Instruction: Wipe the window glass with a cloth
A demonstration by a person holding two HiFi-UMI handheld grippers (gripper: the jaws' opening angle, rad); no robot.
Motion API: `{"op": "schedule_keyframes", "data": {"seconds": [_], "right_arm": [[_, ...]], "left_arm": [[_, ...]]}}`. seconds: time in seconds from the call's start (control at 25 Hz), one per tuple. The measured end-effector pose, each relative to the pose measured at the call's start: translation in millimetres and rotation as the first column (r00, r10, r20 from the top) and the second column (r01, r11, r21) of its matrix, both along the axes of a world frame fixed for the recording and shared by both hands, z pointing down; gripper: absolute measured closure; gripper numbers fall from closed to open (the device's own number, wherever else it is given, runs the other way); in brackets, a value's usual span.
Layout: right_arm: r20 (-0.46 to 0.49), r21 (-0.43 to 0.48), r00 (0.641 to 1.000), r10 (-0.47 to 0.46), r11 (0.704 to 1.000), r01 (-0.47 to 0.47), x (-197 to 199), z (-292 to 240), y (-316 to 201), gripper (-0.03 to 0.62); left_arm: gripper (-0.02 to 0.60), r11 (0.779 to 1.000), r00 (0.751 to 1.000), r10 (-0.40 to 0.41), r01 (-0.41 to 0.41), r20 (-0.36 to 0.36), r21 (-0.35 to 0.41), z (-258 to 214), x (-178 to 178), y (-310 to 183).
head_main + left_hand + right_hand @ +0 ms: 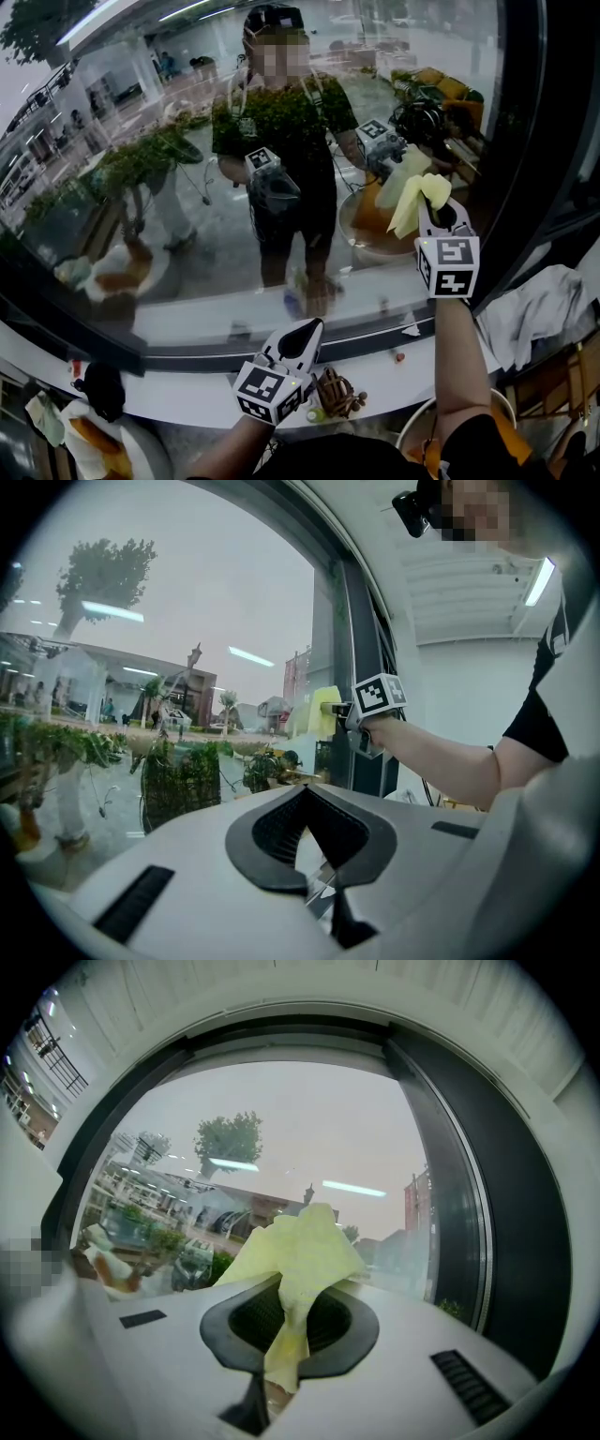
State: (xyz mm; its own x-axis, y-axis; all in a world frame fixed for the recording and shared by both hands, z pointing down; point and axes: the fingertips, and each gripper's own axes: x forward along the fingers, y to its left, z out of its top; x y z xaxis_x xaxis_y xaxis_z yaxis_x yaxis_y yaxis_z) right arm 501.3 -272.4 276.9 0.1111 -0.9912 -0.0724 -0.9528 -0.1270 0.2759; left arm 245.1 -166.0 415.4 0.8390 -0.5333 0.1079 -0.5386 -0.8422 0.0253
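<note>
as the right gripper (439, 214) pinches the yellow cloth (415, 199) so it fans ahead of its tips toward the window glass (169, 122) for wiping, the left gripper (302, 339) hangs below, closed on nothing.

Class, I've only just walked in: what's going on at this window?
A person holds a claw in each hand. The right claw is shut on a yellow cloth, raised to the window glass. The left claw hangs low over the white sill, shut and empty. Whether the cloth touches the glass is unclear.
</note>
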Motion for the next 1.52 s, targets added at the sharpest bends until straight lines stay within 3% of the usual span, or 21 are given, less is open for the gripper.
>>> {"op": "schedule_keyframes", "data": {"seconds": [0.16, 0.36, 0.56, 0.76, 0.96, 1.28, 1.52], "right_arm": [[-0.004, 0.003, 1.0, 0.001, 1.0, -0.001, -1, -2, 1, 0.551], [-0.007, 0.006, 1.0, 0.013, 1.0, -0.013, -25, -4, -5, 0.551], [0.0, 0.007, 1.0, 0.026, 1.0, -0.026, -5, 3, -3, 0.551], [0.028, -0.01, 0.999, 0.037, 0.999, -0.037, -35, 6, -11, 0.551], [0.055, -0.008, 0.998, 0.026, 1.0, -0.026, -40, 10, 24, 0.551], [0.161, -0.029, 0.985, -0.066, 0.997, 0.071, -105, 41, 62, 0.551], [0.188, -0.057, 0.974, -0.128, 0.988, 0.141, -158, 67, 92, 0.551]], "left_arm": [[0.574, 1.0, 1.0, -0.001, 0.001, -0.001, -0.006, 1, -1, 0], [0.574, 1.0, 1.0, -0.007, 0.006, -0.003, -0.022, 4, -31, -6], [0.574, 0.998, 0.999, -0.045, 0.045, 0.003, -0.033, 15, -32, -1], [0.574, 0.998, 0.998, -0.062, 0.062, 0.0, -0.023, 7, -77, -10], [0.574, 0.996, 0.997, -0.079, 0.078, -0.026, -0.035, 4, -89, 14], [0.574, 0.988, 0.992, -0.119, 0.114, -0.04, -0.108, 19, -139, 31], [0.574, 0.984, 0.987, -0.142, 0.133, -0.069, -0.116, 23, -165, 48]]}}
